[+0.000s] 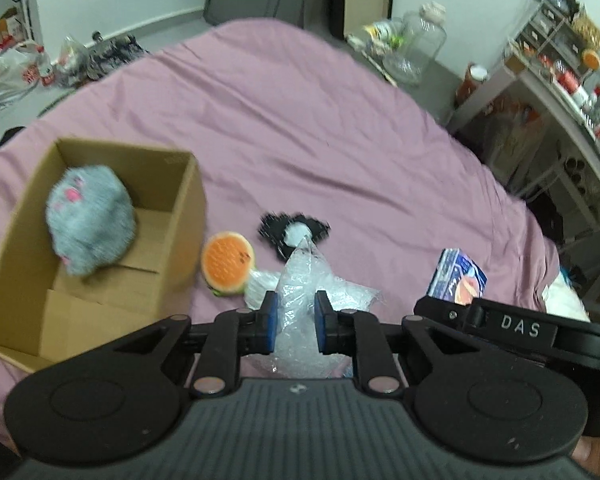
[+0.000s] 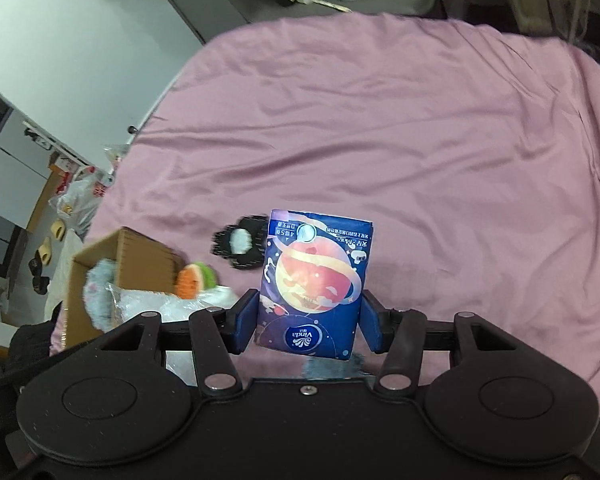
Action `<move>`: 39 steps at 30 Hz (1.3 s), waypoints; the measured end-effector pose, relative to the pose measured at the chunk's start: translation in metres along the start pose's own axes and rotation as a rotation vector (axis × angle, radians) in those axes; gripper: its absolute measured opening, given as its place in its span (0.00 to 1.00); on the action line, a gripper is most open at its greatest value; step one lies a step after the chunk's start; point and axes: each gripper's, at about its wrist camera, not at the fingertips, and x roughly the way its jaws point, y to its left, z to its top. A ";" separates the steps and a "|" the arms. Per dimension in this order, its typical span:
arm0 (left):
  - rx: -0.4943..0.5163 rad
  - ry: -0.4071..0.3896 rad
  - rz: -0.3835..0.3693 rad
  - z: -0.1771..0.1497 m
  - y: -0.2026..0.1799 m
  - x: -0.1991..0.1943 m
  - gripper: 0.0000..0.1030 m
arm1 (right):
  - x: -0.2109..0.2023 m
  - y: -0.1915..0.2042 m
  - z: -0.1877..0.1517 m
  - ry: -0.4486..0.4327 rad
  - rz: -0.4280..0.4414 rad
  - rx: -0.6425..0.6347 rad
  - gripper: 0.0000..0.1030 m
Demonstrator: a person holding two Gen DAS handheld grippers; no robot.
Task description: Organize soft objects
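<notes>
**Grey plush in the box, tissue pack and bubble wrap in the grippers**

On the pink bedsheet (image 1: 340,128) stands an open brown cardboard box (image 1: 180,240), its mouth tipped toward us. Inside it sits a fluffy grey plush toy with pink markings (image 1: 90,220), leaning against the box's left wall; nothing else shows in the box.

Just beside the box's right wall lies a round orange-faced burger-shaped soft toy with a green edge (image 1: 229,268). Near it, a little farther up the bed, is a black furry item with a white puff at its centre (image 1: 294,232).

The left gripper (image 1: 296,320) has its blue-padded jaws closed onto a crumpled sheet of clear bubble wrap (image 1: 300,276), which rises in a peak between them.

The right gripper (image 2: 309,322) clamps a dark blue soft tissue pack printed with an orange ringed planet (image 2: 314,280), held upright above the sheet, the jaws pressing its two long sides. The pack is well apart from the box.
</notes>
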 end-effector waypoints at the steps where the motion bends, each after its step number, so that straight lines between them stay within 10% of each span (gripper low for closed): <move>1: -0.005 -0.011 -0.001 0.001 0.004 -0.004 0.17 | -0.002 0.004 -0.001 -0.006 0.006 -0.005 0.50; 39: -0.175 -0.069 0.060 0.029 0.165 -0.044 0.17 | 0.009 0.154 -0.022 -0.047 0.022 -0.166 0.50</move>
